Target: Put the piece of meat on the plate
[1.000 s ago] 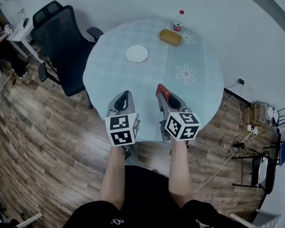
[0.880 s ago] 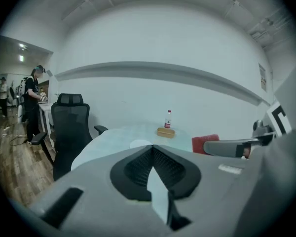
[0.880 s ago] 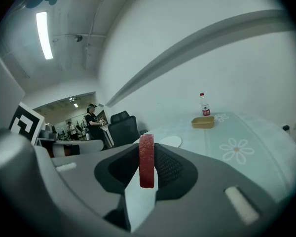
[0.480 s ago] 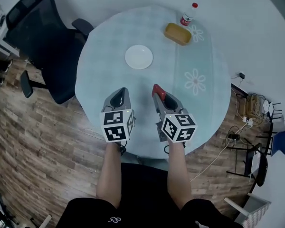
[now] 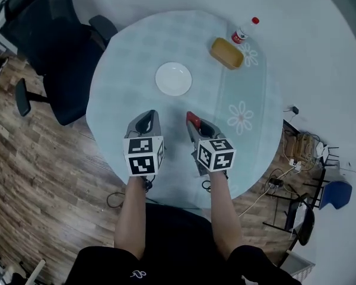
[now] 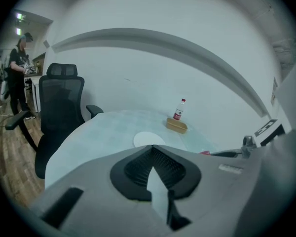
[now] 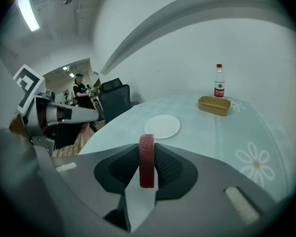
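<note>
A white plate [image 5: 173, 79] lies empty near the middle of the round, pale blue table [image 5: 124, 64]. My right gripper [image 5: 193, 121] is shut on a dark red piece of meat [image 7: 146, 162], which stands upright between the pads. It hovers over the table just short of the plate [image 7: 162, 126] and slightly to its right. My left gripper [image 5: 146, 119] is beside it, short of the plate [image 6: 148, 139] and to its left. Its jaws [image 6: 152, 149] are shut with nothing in them.
A yellow tray [image 5: 226, 53] and a red-capped bottle [image 5: 245, 31] stand at the table's far right. A black office chair [image 5: 53, 34] is close to the table's left side. Cables [image 5: 296, 153] lie on the wooden floor at the right. A person [image 6: 19, 73] stands far off at the left.
Both grippers have moved forward from the table's near edge and now hang lower, closer to the plate. The meat stays gripped in the right one.
</note>
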`<state>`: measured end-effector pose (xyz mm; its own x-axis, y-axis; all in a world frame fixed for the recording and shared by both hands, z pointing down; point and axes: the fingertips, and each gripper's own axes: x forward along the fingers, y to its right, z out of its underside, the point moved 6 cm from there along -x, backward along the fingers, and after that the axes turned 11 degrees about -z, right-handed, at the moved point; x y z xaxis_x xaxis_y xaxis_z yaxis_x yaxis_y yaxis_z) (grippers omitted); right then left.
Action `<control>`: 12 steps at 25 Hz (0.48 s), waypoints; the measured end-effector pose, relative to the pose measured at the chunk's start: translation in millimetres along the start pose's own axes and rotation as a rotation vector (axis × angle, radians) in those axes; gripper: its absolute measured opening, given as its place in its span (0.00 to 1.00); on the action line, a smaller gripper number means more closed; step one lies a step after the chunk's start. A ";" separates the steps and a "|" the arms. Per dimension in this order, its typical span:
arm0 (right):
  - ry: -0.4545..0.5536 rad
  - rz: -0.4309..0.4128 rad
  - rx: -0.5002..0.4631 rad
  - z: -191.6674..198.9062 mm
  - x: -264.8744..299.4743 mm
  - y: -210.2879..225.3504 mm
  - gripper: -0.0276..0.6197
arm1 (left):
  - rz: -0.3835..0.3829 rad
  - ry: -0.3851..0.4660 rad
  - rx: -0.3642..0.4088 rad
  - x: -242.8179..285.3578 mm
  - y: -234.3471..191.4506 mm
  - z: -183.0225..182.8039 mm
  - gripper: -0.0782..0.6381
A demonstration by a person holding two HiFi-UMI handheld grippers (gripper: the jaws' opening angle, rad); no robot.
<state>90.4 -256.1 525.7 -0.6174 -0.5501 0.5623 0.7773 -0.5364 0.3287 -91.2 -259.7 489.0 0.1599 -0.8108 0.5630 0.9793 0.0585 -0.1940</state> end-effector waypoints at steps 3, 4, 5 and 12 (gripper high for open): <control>-0.079 -0.028 -0.090 -10.0 34.9 14.0 0.20 | -0.039 -0.016 -0.018 6.7 -16.5 2.8 0.11; -0.102 -0.036 -0.120 -14.8 46.9 19.1 0.20 | -0.050 -0.025 -0.020 8.8 -21.3 5.5 0.11; -0.125 -0.043 -0.151 -20.4 58.9 24.5 0.20 | -0.060 -0.035 -0.022 11.0 -25.4 8.2 0.11; -0.296 -0.026 -0.439 -63.2 133.3 58.0 0.20 | -0.105 -0.066 -0.039 20.2 -44.1 14.9 0.11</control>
<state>45.5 -401.0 571.7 -0.5255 -0.3628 0.7695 0.5996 -0.7996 0.0325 -129.4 -270.0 520.9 0.0654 -0.7713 0.6331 0.9857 -0.0486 -0.1611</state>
